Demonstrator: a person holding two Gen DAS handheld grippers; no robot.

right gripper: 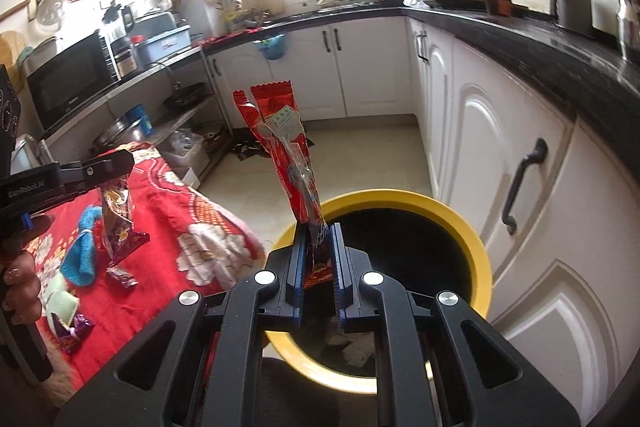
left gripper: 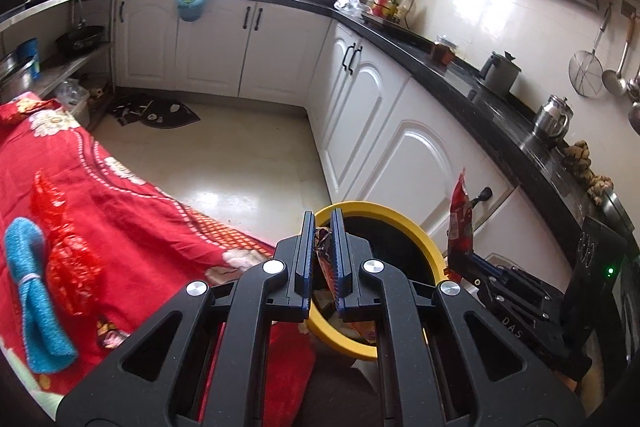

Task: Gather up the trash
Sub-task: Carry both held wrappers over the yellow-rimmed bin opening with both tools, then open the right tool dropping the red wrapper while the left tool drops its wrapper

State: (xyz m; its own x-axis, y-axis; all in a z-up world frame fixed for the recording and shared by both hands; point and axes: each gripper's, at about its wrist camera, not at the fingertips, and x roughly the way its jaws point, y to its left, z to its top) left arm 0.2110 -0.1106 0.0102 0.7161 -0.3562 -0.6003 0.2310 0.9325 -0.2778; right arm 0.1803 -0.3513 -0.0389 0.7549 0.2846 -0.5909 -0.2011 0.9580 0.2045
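My left gripper (left gripper: 323, 227) is shut on a dark brown snack wrapper (left gripper: 325, 259), held over the near rim of a yellow-rimmed black trash bin (left gripper: 424, 239). In the right wrist view this wrapper (right gripper: 118, 223) hangs from the left gripper (right gripper: 116, 163) above the table. My right gripper (right gripper: 318, 239) is shut on a long red snack wrapper (right gripper: 288, 147) that stands upright over the bin (right gripper: 476, 239). It also shows in the left wrist view (left gripper: 460, 219). Paper scraps lie inside the bin.
A table with a red floral cloth (left gripper: 100, 187) holds a crumpled red plastic bag (left gripper: 64, 239), a blue knitted cloth (left gripper: 36, 291) and small purple wrappers (right gripper: 74, 331). White cabinets (right gripper: 500, 147) with a black counter run along the right.
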